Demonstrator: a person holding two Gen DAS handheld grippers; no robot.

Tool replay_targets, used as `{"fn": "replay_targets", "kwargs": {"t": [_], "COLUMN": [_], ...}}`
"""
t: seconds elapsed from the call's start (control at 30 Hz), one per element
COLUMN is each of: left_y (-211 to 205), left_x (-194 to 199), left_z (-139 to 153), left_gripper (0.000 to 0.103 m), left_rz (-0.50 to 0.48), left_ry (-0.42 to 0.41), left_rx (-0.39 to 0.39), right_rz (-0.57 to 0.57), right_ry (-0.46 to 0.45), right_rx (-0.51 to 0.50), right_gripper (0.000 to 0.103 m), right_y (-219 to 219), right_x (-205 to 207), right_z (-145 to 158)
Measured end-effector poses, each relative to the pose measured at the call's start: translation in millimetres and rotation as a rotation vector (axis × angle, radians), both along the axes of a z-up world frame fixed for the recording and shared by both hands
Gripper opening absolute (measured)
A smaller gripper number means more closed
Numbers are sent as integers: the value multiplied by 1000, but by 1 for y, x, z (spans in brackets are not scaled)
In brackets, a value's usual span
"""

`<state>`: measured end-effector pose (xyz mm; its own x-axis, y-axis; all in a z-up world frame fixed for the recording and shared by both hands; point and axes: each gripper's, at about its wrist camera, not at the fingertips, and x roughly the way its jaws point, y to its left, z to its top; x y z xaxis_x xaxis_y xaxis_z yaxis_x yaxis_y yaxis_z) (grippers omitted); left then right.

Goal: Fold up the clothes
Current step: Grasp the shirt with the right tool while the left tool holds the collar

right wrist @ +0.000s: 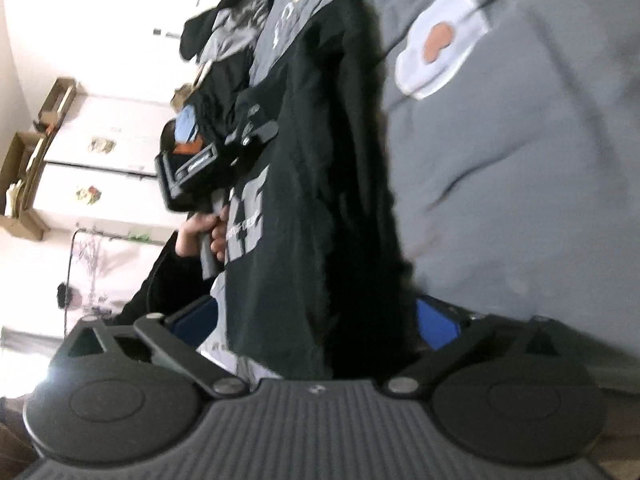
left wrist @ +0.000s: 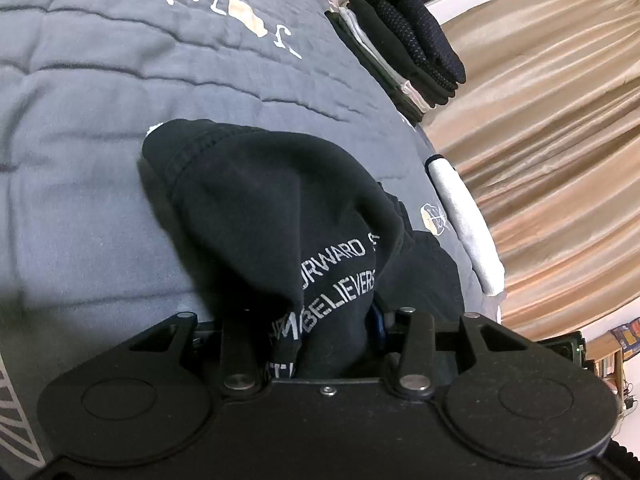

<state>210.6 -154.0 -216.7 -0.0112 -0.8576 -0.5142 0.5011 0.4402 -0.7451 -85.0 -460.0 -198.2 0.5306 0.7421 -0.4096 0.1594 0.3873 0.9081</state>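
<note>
Left gripper (left wrist: pixel 328 320): jaws clamped on a bunched fold of the black printed T-shirt (left wrist: pixel 280 208), which lies on the grey quilt (left wrist: pixel 100 120) of the bed. A stack of folded clothes (left wrist: pixel 404 40) sits well apart at the far edge. Right gripper (right wrist: pixel 320 320): jaws spread wide, shirt cloth between them, pads not pressing. Risk: with one side released, any pull by the left gripper could drag the shirt askew and spoil the fold.

Bed w/ grey quilted cover (left wrist: pixel 100 128) fills frame left. On it: black printed shirt (left wrist: pixel 280 208) at ctr, folded-clothes stack (left wrist: pixel 404 36) upper right, white folded piece (left wrist: pixel 464 220) at right edge.
</note>
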Motion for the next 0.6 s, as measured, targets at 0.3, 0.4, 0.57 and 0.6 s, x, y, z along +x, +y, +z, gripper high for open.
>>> {"fn": "replay_targets", "kwargs": {"t": [0.3, 0.4, 0.57, 0.6], "left_y": [0, -1, -1, -1], "left_x": [-1, -1, 0, 0], "left_z": [0, 0, -1, -1], "left_gripper": [41, 41, 41, 41], "left_rz": [0, 1, 1, 1], "left_ry": [1, 2, 3, 4], "left_rx": [-2, -4, -9, -10], "right_rz": [15, 1, 2, -1], "right_ry": [2, 5, -55, -55], "right_rx": [60, 66, 71, 66], "right_gripper": [103, 103, 103, 103], "right_y": [18, 28, 59, 65], "right_x": [17, 25, 35, 37], "right_z": [-11, -7, 3, 0]}}
